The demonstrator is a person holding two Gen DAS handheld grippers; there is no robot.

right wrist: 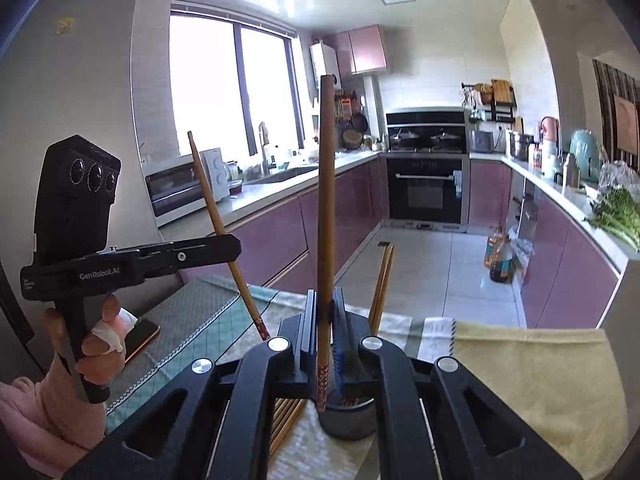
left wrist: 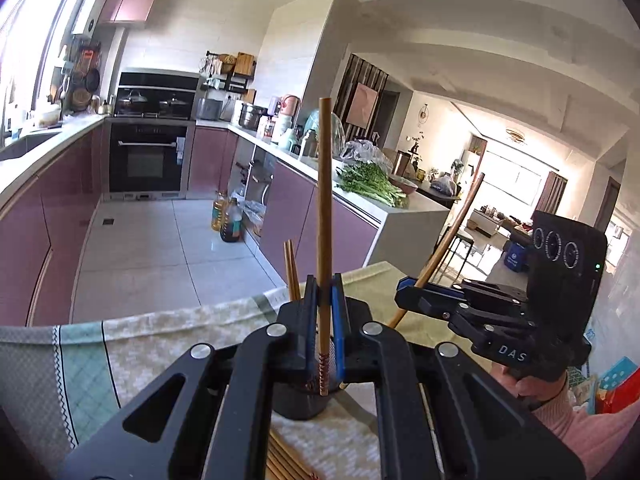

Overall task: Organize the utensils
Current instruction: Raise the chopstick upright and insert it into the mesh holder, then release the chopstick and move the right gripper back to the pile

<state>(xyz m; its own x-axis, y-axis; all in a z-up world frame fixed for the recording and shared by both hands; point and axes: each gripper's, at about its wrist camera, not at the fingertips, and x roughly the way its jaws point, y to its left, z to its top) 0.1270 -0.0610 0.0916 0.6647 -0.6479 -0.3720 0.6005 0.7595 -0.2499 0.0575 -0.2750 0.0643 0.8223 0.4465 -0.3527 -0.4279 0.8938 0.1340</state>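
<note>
Above the cloth-covered table, each gripper pinches one chopstick, both held upright.

Left gripper jaws clamped on a brown chopstick, patterned end down over a dark round holder. Right gripper likewise clamped on its own chopstick, tip over the same holder. Two more chopsticks already stand in the holder; a loose bundle lies on the cloth beside it. Phone near the left hand. Kitchen counters behind.
</note>
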